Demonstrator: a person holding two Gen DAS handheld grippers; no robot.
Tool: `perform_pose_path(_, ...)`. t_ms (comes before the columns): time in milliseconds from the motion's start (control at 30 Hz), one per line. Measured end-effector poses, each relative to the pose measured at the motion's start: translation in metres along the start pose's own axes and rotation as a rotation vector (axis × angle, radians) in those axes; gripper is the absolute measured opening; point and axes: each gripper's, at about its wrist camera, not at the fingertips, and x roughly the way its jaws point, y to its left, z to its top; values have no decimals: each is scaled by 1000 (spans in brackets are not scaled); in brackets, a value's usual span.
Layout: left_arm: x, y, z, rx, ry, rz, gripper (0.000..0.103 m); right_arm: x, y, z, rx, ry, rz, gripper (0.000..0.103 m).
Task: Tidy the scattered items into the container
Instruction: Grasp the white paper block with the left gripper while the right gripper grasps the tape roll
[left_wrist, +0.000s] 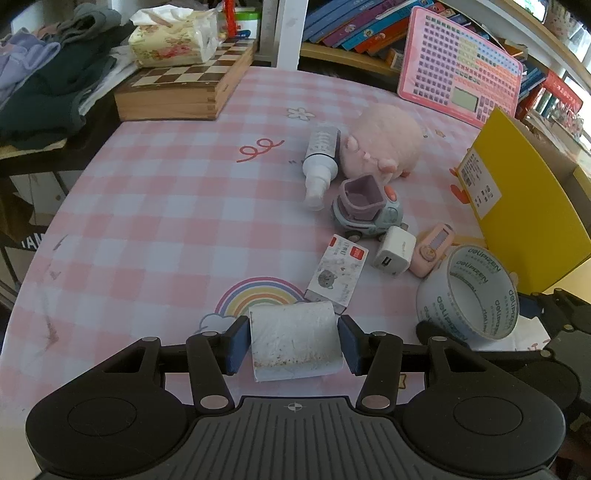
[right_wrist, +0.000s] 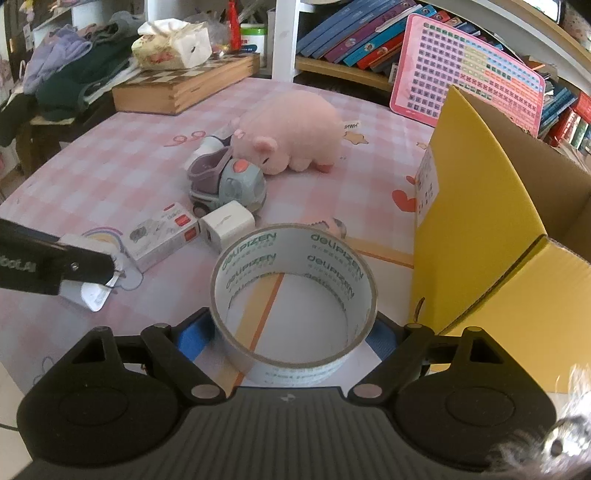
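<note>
Left gripper (left_wrist: 294, 341): blue pads pinching white foil packet (left_wrist: 295, 339), rust-speckled along near edge, held just above near edge of checked pink table (left_wrist: 147, 206). Right gripper (right_wrist: 293, 332): fingers clamping tape roll (right_wrist: 293, 295), translucent, green lettering inside, beside open yellow box (right_wrist: 491, 236) at table's right edge.

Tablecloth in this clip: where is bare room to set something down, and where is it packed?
Bare tablecloth runs from the chessboard box down to the rainbow print, left of the spray bottle. Crowded: the toy truck, charger, small card box and plush pig cluster beside the yellow carton.
</note>
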Motion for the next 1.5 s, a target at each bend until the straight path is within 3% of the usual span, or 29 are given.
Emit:
perform_pose_path(233, -4, 12, 0, -62, 7, -15, 50, -14, 5, 1, -15, -26, 39, 83)
perform_pose_path(633, -27, 15, -6, -57, -32, -17, 50, -45, 12, -7, -8, -25, 69, 83)
perform_pose_path(1500, -97, 19, -44, -51, -143, -73, 50, -119, 31, -30, 19, -62, 41, 83)
